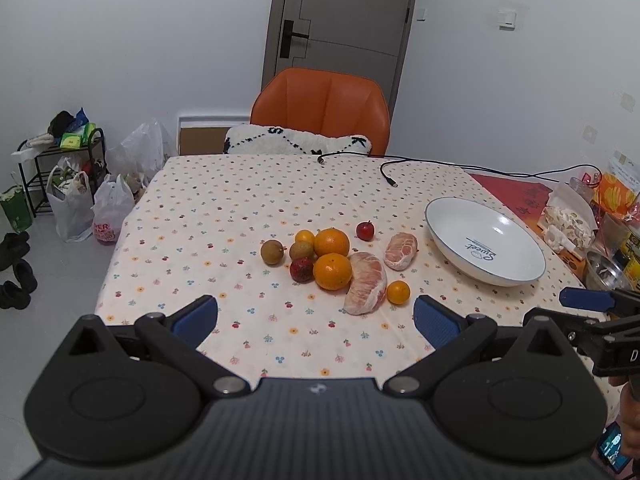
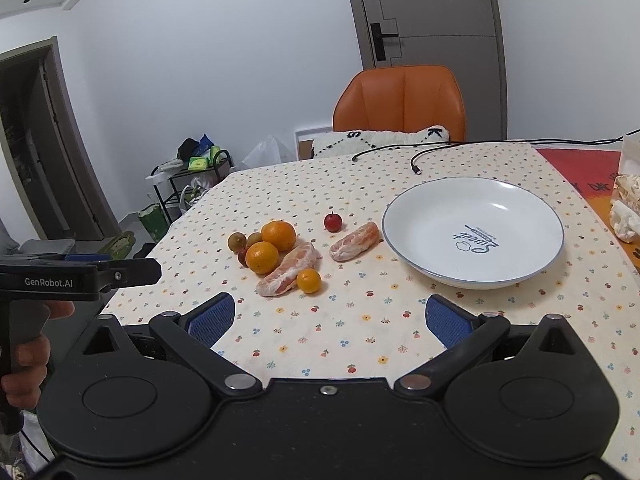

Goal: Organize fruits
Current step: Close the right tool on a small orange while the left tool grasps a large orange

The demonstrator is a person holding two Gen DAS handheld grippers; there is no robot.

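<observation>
My two wrist cameras look across the table (image 1: 192, 216) from its near edge, toward the chair (image 1: 320, 108). Both share the fruit (image 1: 332, 260) and the plate (image 2: 472, 232).

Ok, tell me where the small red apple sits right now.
The small red apple lies alone on the tablecloth, apart from the orange cluster, just behind the smaller peeled pomelo piece and left of the white bowl.

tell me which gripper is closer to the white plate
Right. The right gripper sits just short of the white plate, near its left side; the left gripper faces the fruit, farther left.
</observation>
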